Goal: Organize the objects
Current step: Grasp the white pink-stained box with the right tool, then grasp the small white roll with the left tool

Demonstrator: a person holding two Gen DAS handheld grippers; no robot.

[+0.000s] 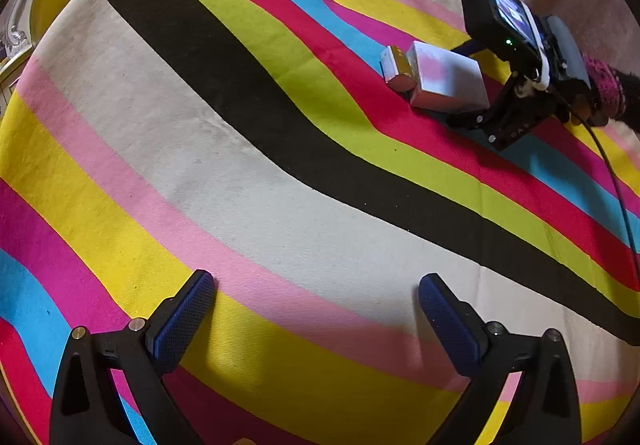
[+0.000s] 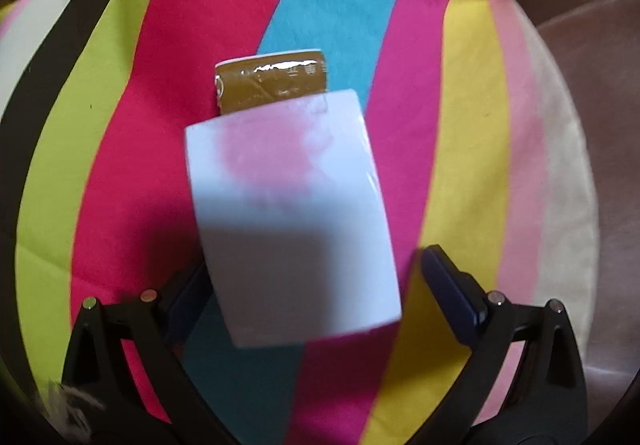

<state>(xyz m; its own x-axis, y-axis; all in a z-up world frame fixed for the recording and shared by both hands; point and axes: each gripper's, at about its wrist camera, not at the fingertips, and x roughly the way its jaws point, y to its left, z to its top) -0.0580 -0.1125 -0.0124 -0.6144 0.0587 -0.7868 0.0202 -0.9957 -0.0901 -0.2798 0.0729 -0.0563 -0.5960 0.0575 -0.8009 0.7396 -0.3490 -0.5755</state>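
white box: pale box (image 2: 296,213) w/ a pinkish blotch on top, lying on the striped cloth (image 2: 120,125), mostly over the red, blue and magenta stripes. Sits dead ahead of the right gripper (image 2: 316,285), near end already in between the fingers.

gold pack: small gold-brown pack (image 2: 272,83) just past the far end of the white box, touching or v close, can't tell which from either view. In the left wrist view it's (image 1: 396,69), right up against the box (image 1: 448,81).

long axis: box runs pretty much along the right gripper's reach, tilted a bit to one side. So fingers flank its long sides, which imo is the squeeze you want.

right gripper state: spread wide. Left finger looks tucked under/behind the box edge, right finger (image 2: 448,285) stands clear w/ a gap. Not clamped on anything yet.

left gripper: (image 1: 316,309) also spread, nothing between the fingers, just cloth below. Boxes are well off to its far right.

nearer hand: right, no contest. Person's sleeve (image 1: 604,85) shows behind that tool.

next move, my guess: close right on the white box; the tilt might make it twist as the pads meet.
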